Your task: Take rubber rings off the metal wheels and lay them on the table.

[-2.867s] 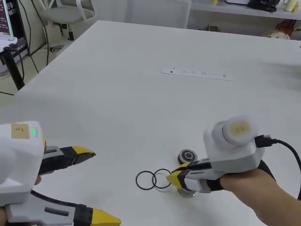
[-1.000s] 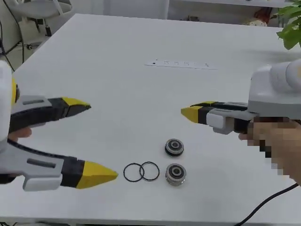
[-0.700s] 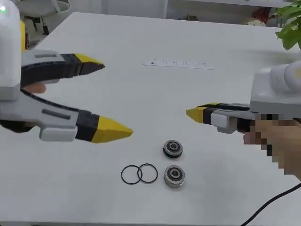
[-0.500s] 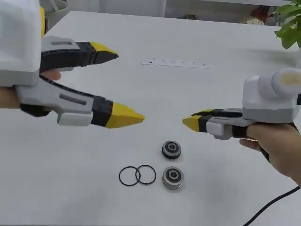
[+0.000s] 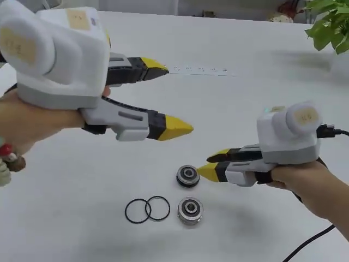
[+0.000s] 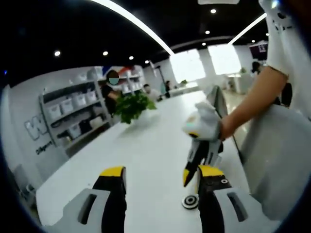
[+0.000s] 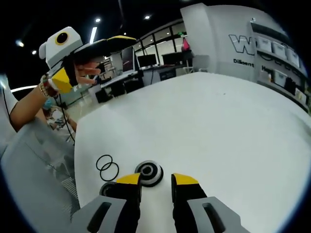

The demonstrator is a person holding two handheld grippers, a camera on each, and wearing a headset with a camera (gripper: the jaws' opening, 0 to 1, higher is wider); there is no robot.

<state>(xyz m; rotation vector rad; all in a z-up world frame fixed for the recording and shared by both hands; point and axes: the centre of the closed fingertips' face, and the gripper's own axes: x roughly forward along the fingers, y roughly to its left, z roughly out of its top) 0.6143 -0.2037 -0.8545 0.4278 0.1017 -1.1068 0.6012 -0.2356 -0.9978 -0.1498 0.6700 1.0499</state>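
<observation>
The white tabletop (image 5: pixel 245 98) carries two metal wheels and two rubber rings. The left gripper (image 5: pixel 170 98) hangs above and left of the far wheel (image 5: pixel 188 176), jaws spread wide, empty. The right gripper (image 5: pixel 211 165) sits just right of that wheel, jaws narrowly parted, gripping nothing. The second wheel (image 5: pixel 190 209) lies just nearer. The two thin black rubber rings (image 5: pixel 148 209) overlap, flat, nearer and left of the far wheel.

The table (image 5: pixel 245 98) was plain white. Beside the metal wheels (image 5: pixel 189 209) — silver with dark centres — the two rubber rings (image 5: pixel 147 209) were black. The left gripper (image 5: pixel 175 100) and right gripper (image 5: pixel 210 164) were white-bodied, their black jaws tipped yellow. Beyond the wheels, the plant (image 5: pixel 327 27) was green.
</observation>
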